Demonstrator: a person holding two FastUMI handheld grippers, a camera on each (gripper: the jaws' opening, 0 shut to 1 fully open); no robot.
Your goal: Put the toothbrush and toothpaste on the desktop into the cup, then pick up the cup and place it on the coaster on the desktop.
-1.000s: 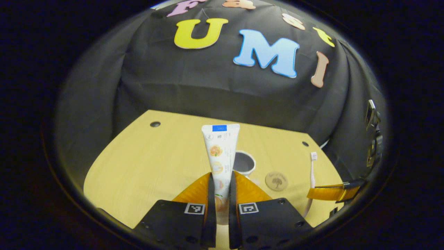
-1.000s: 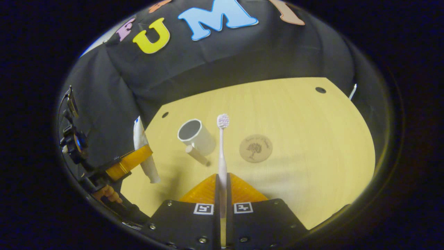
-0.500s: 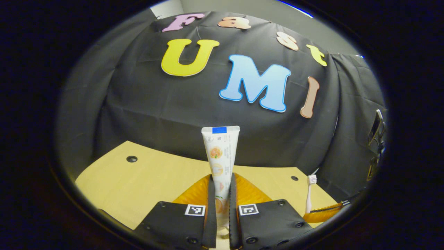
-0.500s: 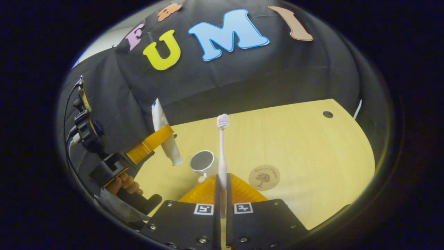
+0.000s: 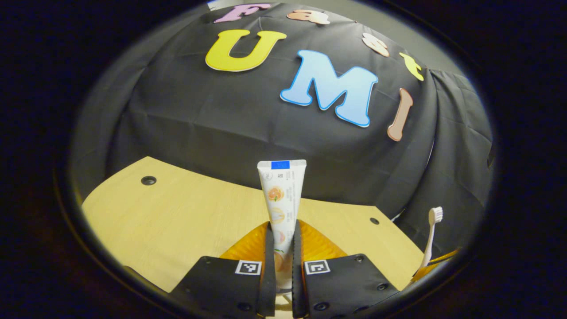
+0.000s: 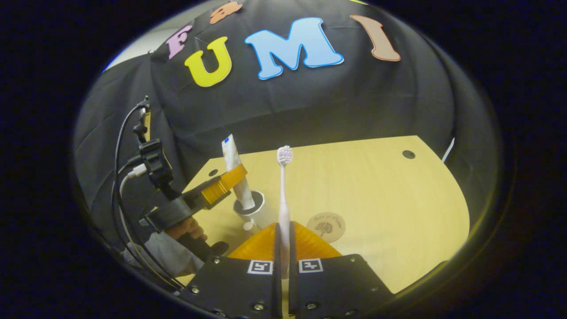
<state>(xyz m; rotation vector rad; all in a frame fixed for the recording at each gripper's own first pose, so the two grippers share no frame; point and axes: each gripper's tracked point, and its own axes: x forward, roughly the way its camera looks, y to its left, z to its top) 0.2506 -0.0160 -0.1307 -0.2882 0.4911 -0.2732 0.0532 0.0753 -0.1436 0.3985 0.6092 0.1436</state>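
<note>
fingers (image 5: 270, 261) of the left gripper (image 5: 280, 270) are clenched on the lower part of the toothpaste (image 5: 281, 199), both pressing its sides, the tube standing up between them with its flat crimped end uppermost; in the right gripper view the same tube (image 6: 237, 170) leans a little, its cap end dipped just inside the mouth of the cup (image 6: 253, 212), so the cup lies straight below the left fingers along the tube's long axis

the right gripper (image 6: 284, 266) is clamped on the handle of the toothbrush (image 6: 284, 195), fingers (image 6: 292, 257) pressed either side, bristle head up and the long axis upright; the brush also shows at the far right of the left gripper view (image 5: 430, 239)

from the right fingers the cup sits just ahead and a little to the left, with the left gripper (image 6: 223, 186) and the hand (image 6: 188, 230) holding it beside it; the coaster (image 6: 325, 227) lies on the surface (image 6: 376, 190) just ahead to the right, near the cup but apart from it

judging by this, the left side is the nearer one and the move in hand is letting the tube slide down into the cup; the brush waits its turn, and the cup has not yet gone to the coaster

the tube carries a blue patch near the top and round fruit pictures, its small print too fine to read; the coaster bears a tree emblem with curved lettering that cannot be made out
</note>
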